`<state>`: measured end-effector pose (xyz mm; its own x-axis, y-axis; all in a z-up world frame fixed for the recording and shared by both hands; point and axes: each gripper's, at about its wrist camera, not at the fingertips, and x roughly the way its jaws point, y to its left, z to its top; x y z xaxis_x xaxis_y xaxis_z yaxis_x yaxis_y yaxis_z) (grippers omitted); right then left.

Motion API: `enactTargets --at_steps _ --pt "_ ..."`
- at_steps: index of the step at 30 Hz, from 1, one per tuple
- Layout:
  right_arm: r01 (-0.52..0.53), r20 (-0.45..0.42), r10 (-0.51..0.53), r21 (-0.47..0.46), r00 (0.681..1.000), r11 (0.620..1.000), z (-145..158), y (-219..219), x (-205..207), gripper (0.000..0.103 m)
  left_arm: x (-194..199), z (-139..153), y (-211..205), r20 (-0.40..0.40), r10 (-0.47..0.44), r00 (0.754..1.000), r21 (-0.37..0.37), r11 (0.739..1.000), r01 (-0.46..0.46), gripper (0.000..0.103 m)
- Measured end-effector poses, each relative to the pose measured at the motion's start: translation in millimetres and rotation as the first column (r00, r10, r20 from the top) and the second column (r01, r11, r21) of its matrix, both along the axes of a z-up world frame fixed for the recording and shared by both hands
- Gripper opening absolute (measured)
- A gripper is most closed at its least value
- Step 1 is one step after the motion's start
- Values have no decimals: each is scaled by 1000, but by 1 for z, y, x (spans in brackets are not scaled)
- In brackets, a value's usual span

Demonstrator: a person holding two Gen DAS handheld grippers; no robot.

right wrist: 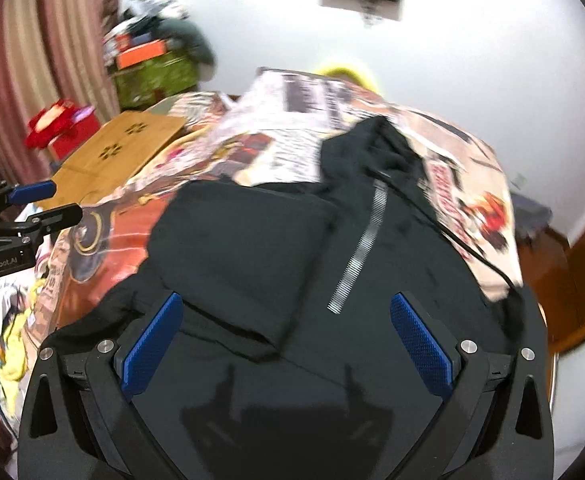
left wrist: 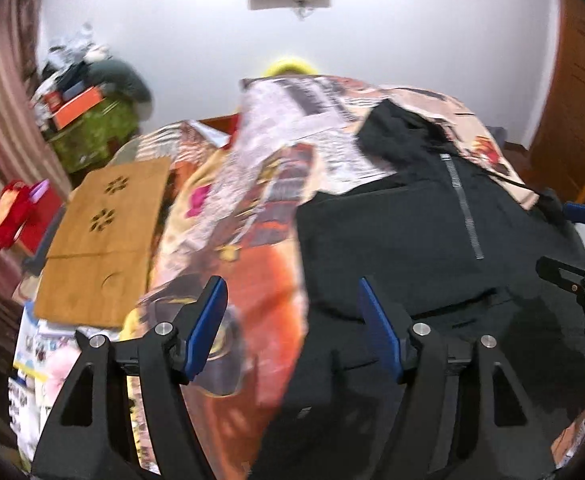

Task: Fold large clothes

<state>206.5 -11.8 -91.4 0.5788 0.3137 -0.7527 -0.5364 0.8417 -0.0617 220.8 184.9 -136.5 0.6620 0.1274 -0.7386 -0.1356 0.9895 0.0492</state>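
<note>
Black zip hoodie part-folded on bed; left gripper and right gripper jaws open, empty; next, regrasp an edge.

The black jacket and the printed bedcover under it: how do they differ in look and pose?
The black jacket is plain dark cloth with one silver zipper; the printed bedcover is crowded with colourful pictures. The jacket lies on top, one part folded over; the bedcover is spread beneath it. Both are soft fabric.
</note>
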Motion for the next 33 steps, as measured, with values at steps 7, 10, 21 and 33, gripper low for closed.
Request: enactTargets --at_steps 7,10,21,33 --pt "-129 -47 126 -65 991 990 -43 78 13 102 -4 -34 46 -58 68 996 -46 996 -71 67" --pt "-171 -80 163 -110 983 979 -68 107 16 101 -2 -48 55 -82 78 994 -35 996 -81 67" --pt "-232 -51 227 -281 973 931 -125 164 25 51 4 -71 61 -113 71 991 -23 997 -74 67" --pt "-110 -44 111 28 993 993 -53 99 28 17 8 -69 42 -122 57 991 -56 996 -64 67"
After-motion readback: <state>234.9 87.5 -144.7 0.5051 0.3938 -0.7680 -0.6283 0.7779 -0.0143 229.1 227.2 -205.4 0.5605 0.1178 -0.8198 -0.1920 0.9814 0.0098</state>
